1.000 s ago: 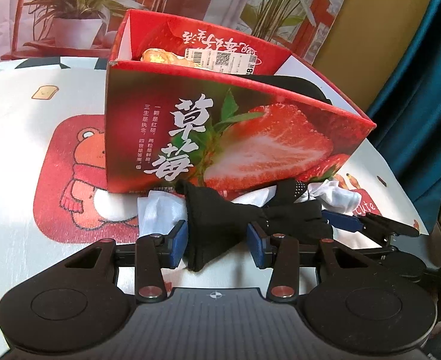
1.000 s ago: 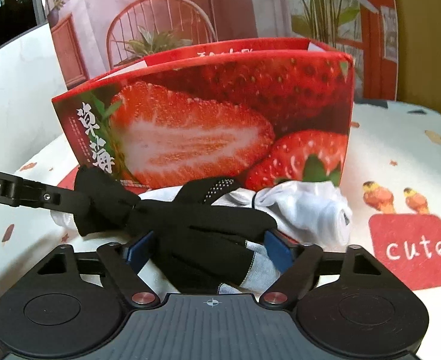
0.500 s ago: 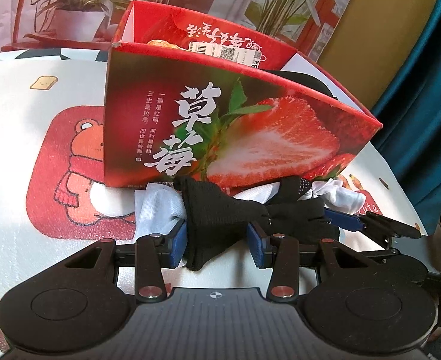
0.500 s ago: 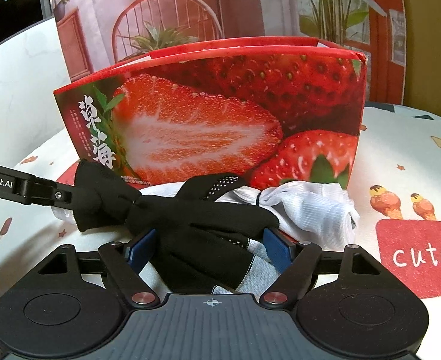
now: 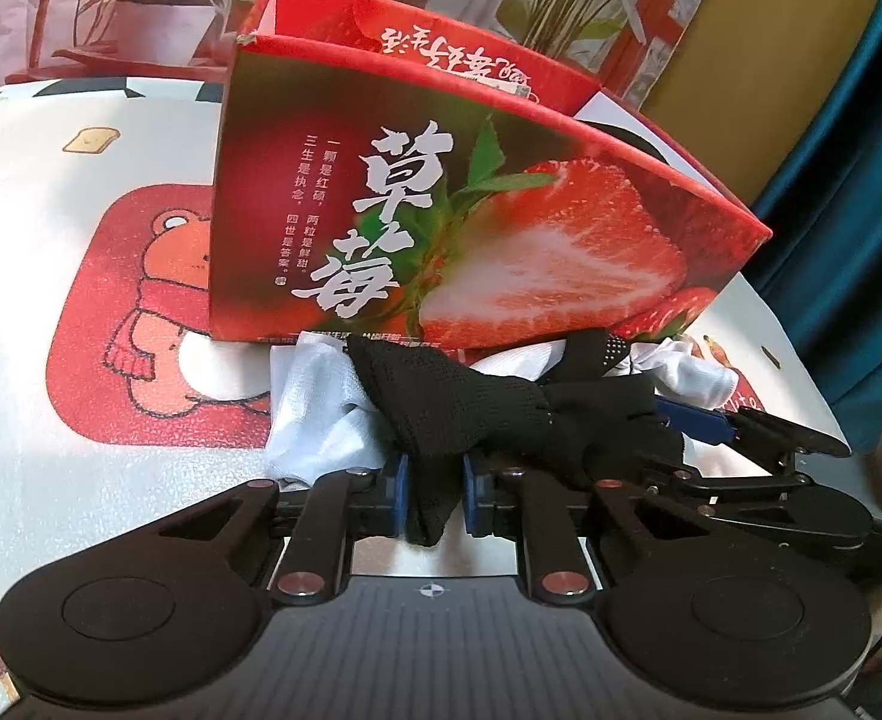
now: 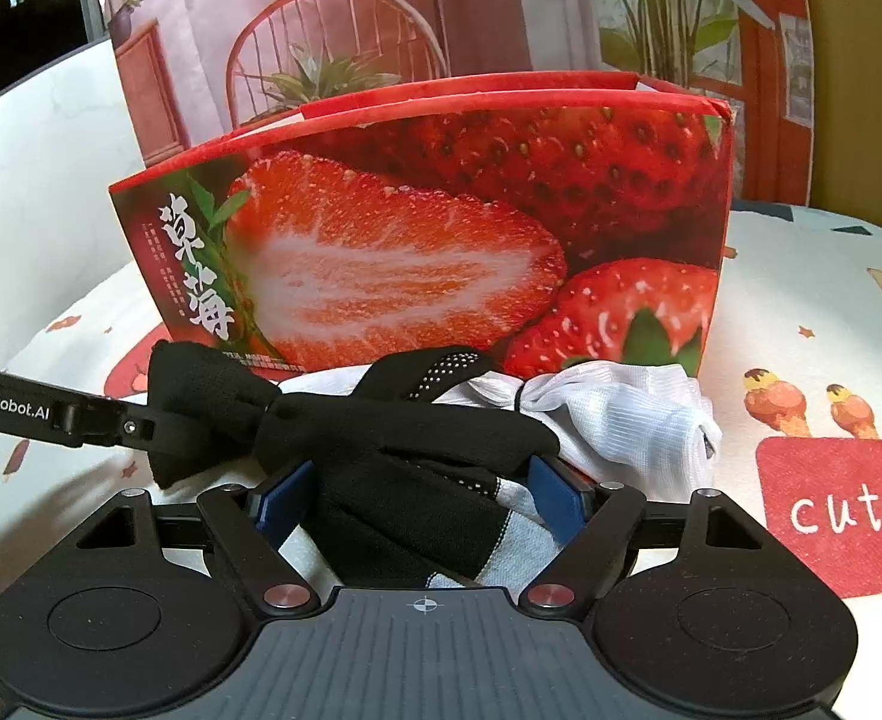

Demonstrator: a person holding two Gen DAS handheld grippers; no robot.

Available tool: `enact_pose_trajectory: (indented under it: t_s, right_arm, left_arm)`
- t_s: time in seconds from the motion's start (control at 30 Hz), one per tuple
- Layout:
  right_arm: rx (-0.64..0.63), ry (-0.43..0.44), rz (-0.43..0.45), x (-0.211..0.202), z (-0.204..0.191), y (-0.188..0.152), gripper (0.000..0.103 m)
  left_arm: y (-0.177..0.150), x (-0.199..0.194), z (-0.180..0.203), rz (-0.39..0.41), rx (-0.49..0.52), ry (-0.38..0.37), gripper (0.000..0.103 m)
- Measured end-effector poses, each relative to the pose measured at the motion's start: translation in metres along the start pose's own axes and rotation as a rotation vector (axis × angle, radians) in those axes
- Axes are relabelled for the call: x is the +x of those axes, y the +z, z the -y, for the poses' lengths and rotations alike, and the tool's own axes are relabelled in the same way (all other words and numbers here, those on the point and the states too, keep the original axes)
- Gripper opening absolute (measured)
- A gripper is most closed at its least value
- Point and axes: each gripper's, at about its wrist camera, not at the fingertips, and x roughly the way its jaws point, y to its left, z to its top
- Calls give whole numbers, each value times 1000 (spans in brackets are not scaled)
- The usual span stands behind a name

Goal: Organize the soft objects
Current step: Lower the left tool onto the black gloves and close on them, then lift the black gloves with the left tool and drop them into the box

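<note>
Left gripper (image 5: 434, 495) — jaws closing, blue pads pinching one end of the black glove (image 5: 471, 414), which runs out ahead of the fingers. Right gripper (image 6: 420, 501) — fingers spread wide; the glove's other end and a striped cuff lie between them, and whether the pads press cannot be told. White cloth (image 6: 633, 420) — bunched under the glove, ahead and to the outer side of the right fingers. Strawberry box (image 5: 441, 216) — upright just beyond both fingertips, on the printed tablecloth (image 5: 81, 390).

Warm, uneven indoor light; sharp centre, fisheye-bent, vignetted edges.
</note>
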Motion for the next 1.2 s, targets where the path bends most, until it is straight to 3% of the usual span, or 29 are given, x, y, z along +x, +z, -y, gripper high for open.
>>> enact_pose_trajectory:
  t_s: [0.1, 0.17, 0.23, 0.4, 0.9, 1.2]
  right_arm:
    - [-6, -5, -4, -1, -2, 0, 69]
    - [-11, 9, -10, -3, -3, 0, 57]
    - [-6, 25, -19, -5, -3, 0, 37]
    - [0, 54, -14, -17, -6, 7, 15]
    - [-56, 121, 173, -67, -22, 54, 12]
    - [-121, 124, 249, -78, -30, 101, 12]
  left_arm:
    - [0, -6, 2, 17, 12, 3, 17]
    - [0, -12, 4, 33, 22, 4, 16]
    - [1, -18, 6, 48, 33, 3, 16]
    - [3, -32, 11, 90, 59, 9, 16]
    - [25, -89, 24, 295, 104, 17, 16]
    - [56, -98, 32, 341, 136, 22, 16]
